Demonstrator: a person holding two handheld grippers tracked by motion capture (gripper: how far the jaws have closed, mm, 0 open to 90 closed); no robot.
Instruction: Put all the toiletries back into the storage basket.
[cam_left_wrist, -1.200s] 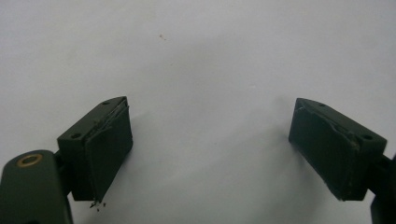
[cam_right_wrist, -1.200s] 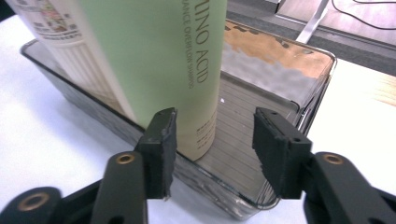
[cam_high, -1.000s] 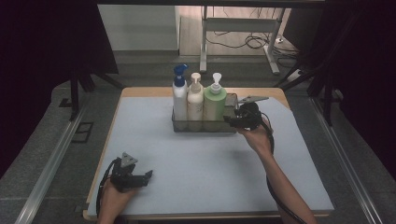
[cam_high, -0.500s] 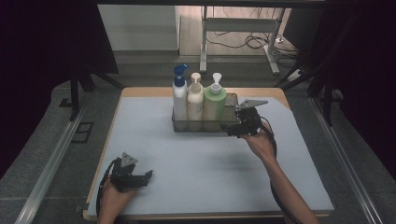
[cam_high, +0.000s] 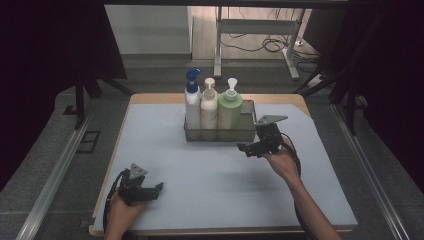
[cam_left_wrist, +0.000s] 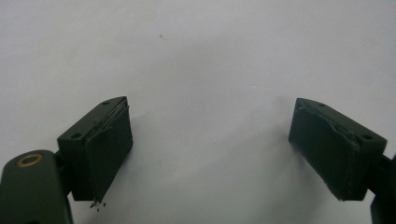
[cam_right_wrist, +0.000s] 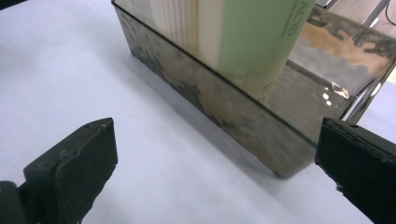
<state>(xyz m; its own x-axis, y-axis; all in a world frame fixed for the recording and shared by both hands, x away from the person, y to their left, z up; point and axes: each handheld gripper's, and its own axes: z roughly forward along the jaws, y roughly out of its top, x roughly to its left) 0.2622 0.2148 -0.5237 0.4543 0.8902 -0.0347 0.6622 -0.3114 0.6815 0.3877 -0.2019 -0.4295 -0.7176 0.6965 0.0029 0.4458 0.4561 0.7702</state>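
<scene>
A dark wire basket (cam_high: 220, 135) stands at the back middle of the mat. It holds a white bottle with a blue pump (cam_high: 192, 102), a cream bottle (cam_high: 209, 107) and a green bottle (cam_high: 230, 110). My right gripper (cam_high: 247, 148) hovers just in front of the basket's right front corner. Its jaws have just been opening, stand wide and hold nothing. In the right gripper view (cam_right_wrist: 215, 168), the basket's wall (cam_right_wrist: 224, 112) and the green bottle (cam_right_wrist: 257, 42) lie beyond the pads. My left gripper (cam_high: 157, 187) rests at the near left, open over bare mat (cam_left_wrist: 210, 149).
A pale blue mat (cam_high: 220, 185) covers the wooden table (cam_high: 150, 98). Metal rails run along the floor on both sides. A desk frame with cables (cam_high: 260, 30) stands behind the table. Free mat lies between the two grippers.
My right gripper has drawn back from the basket's right end toward the near side, and its jaws have spread wider. The left gripper and the basket have stayed put.
</scene>
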